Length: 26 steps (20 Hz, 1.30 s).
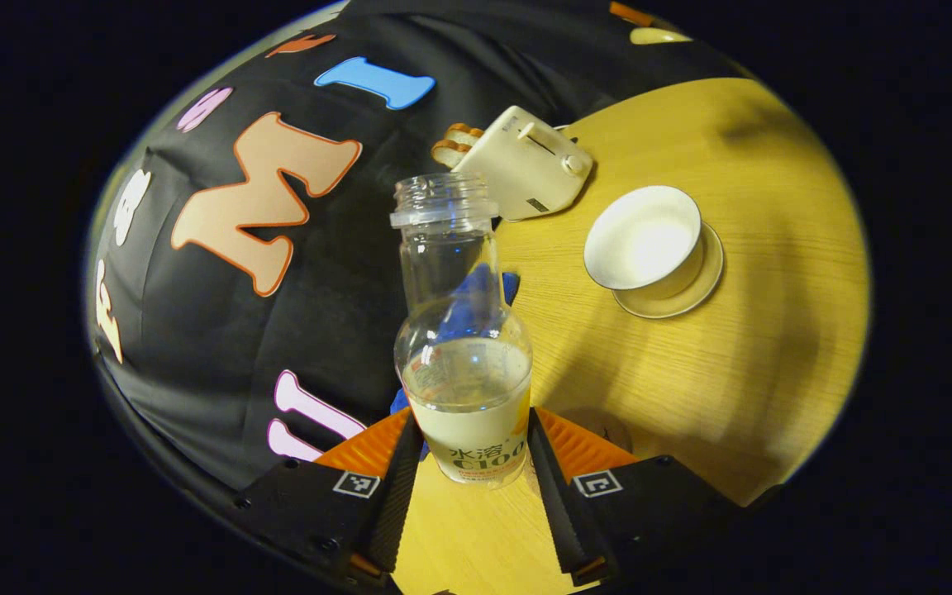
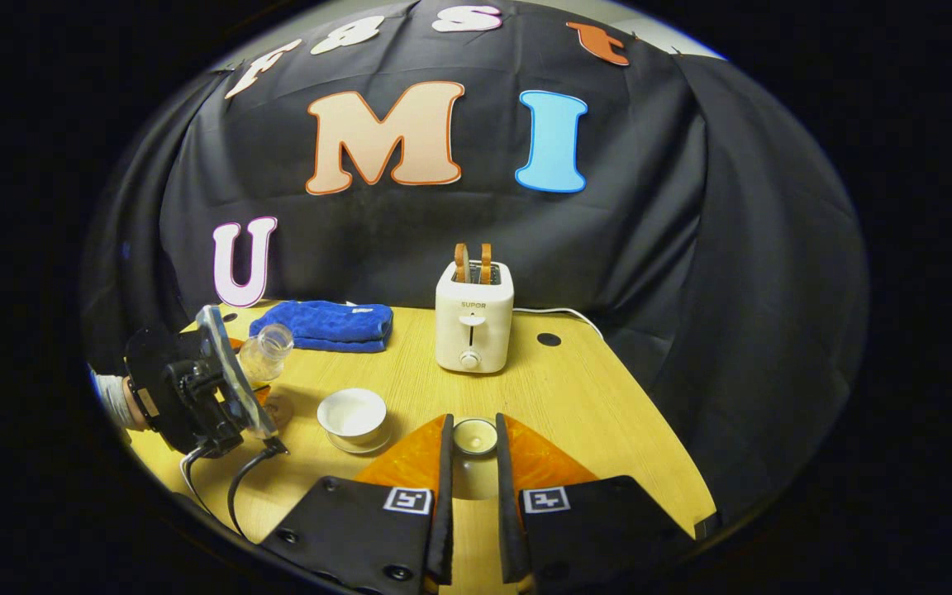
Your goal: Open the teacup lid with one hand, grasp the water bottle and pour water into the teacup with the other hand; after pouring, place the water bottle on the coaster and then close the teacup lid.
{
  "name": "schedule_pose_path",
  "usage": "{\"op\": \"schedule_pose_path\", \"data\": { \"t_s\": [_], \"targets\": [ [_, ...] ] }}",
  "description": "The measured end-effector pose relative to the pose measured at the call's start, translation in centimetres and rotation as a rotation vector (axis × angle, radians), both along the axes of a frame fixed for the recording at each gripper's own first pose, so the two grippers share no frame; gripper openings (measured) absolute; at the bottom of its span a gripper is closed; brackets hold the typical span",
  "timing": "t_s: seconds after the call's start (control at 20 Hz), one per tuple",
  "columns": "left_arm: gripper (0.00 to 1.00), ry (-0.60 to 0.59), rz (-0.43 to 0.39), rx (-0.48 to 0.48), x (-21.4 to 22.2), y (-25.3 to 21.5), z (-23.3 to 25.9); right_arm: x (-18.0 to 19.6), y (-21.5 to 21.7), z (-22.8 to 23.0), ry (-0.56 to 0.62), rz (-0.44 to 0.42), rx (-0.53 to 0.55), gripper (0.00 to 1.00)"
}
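My left gripper [image 1: 468,417] is shut on a clear, uncapped water bottle [image 1: 464,330] that is partly full and lifted off the wooden table [image 1: 732,372]. The white teacup [image 1: 645,240] stands uncovered on its saucer, off to the right of the bottle. In the right gripper view, my right gripper [image 2: 473,423] is shut on the small white teacup lid [image 2: 474,436], held above the table to the right of the teacup [image 2: 352,416]. The left gripper [image 2: 195,384] holds the bottle [image 2: 263,351] tilted, left of the cup. A round brown coaster [image 2: 280,407] lies beside it.
A cream toaster [image 2: 473,326] with two slices of toast stands at the back middle, its cord trailing right. A folded blue cloth [image 2: 323,324] lies at the back left. A sleeve and hand [image 2: 116,401] hold the left gripper, with cables hanging below it.
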<state>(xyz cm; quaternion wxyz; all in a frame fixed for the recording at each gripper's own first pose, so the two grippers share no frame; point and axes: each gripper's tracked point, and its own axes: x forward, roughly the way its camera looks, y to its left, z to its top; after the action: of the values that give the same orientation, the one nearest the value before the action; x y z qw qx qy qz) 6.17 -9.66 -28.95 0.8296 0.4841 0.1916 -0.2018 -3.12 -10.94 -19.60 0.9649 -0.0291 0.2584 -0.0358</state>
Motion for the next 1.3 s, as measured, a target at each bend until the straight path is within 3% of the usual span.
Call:
{"op": "schedule_pose_path", "data": {
  "t_s": [0.45, 1.3],
  "targets": [
    [0.69, 0.034, -0.123, 0.27, 0.7, 0.6, -1.5, 0.1, -2.2, -0.9, 0.0, -0.026, 0.022, 0.26],
    [0.7, 0.132, -0.265, 0.601, 1.1, 0.4, -2.1, -1.5, -4.0, -2.9, 0.032, -0.025, 0.065, 0.26]
  ]
}}
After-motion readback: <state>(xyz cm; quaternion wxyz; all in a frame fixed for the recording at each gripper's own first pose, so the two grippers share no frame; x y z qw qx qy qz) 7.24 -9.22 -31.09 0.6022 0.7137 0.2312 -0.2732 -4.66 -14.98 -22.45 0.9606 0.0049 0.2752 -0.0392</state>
